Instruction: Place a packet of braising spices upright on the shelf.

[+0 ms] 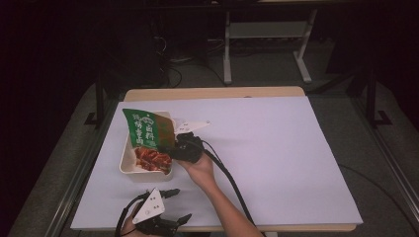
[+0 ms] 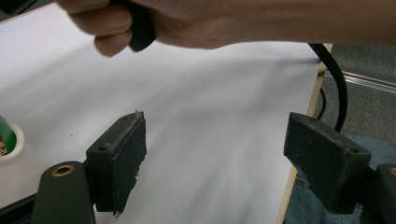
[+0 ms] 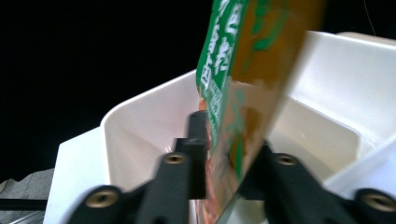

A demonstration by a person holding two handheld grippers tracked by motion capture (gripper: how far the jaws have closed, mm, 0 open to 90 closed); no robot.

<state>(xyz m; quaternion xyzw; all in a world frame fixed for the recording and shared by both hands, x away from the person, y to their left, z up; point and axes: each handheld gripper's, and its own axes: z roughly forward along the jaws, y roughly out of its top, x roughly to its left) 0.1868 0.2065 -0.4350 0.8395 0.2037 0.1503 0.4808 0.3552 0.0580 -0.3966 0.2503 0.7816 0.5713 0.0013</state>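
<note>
1. Nearest the person, the left gripper [image 1: 170, 206] is resting low at the front edge of the surface [image 1: 276, 148], its grey plate facing up and its cable looping beside it.
2. In the left gripper view its fingers [image 2: 122, 154] are standing wide apart with nothing between them, only bare white surface showing in the gap.
3. A little farther in, the right hand [image 1: 200, 168] is reaching forward from the bottom of the high view, carrying the right gripper [image 1: 173, 143] at the right side of the white tray [image 1: 129, 165].
4. The right gripper's fingers [image 3: 198, 154] are sitting on either side of the green-and-orange food pouch [image 3: 238, 93]; the left one is lying against its printed face, though blur is making it hard to say whether both are pressing, so the hold is probably loose.
5. The pouch [image 1: 148, 129] is standing tilted in the tray, its top leaning up and toward the far left, its lower end down inside the tray.
6. The tray is lying on the left part of the surface, well in from the far edge.
7. Beyond the surface, dark floor and white frame legs [image 1: 227, 44] are showing.
</note>
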